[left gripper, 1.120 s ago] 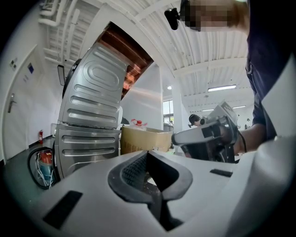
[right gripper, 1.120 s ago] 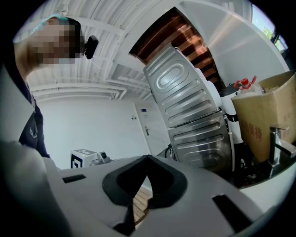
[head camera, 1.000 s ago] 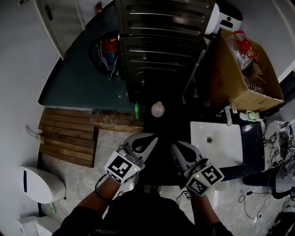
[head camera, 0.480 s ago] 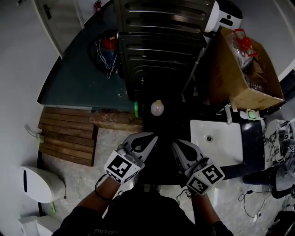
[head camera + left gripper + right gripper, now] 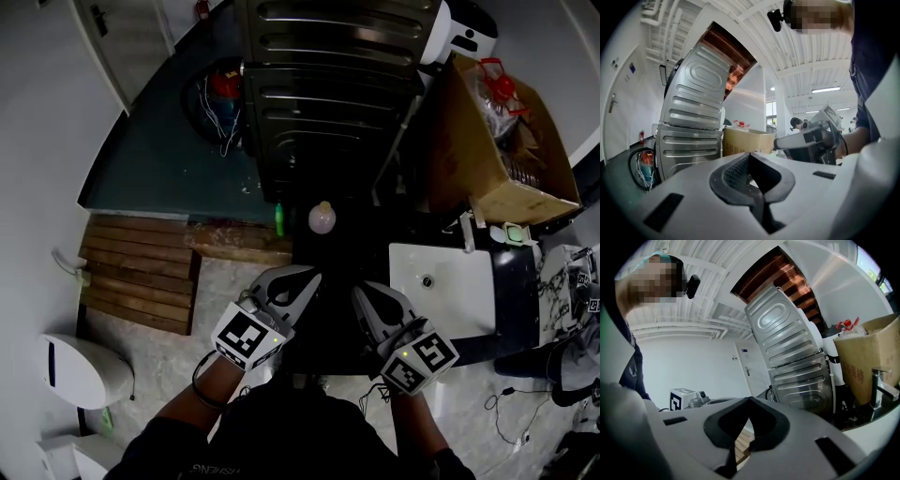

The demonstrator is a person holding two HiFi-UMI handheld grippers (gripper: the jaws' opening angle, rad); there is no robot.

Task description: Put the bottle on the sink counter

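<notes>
So, both grippers are held low in front of the person's body, side by side, pointing forward and angled slightly in toward each other. The left gripper [image 5: 312, 279] has its jaws closed with nothing between them; its own view shows the tips [image 5: 749, 155] pressed together. The right gripper [image 5: 360, 293] looks the same: jaws closed tip to tip [image 5: 749, 400] and empty, with only a thin slit lower down. The two are near each other but not touching.

The bottle [image 5: 322, 218] is pale and looks round from above. It's standing upright on the dark worktop [image 5: 352, 251] ahead of both grippers, roughly in line with the gap between them and clearly apart from either. The white sink [image 5: 448, 292] is set into that worktop off to the right of the bottle, with a tap [image 5: 465, 233] at its back edge. A small green thing [image 5: 278, 220] sits near the bottle, on its left.

Behind the worktop there's a tall ribbed metal cabinet [image 5: 328, 84], and an open cardboard box [image 5: 487, 155] full of stuff stands to the right of it. On the left the floor [image 5: 225, 295] is pale stone, with a patch of wooden slats [image 5: 141, 277] laid over it, and dark green flooring further back.
</notes>
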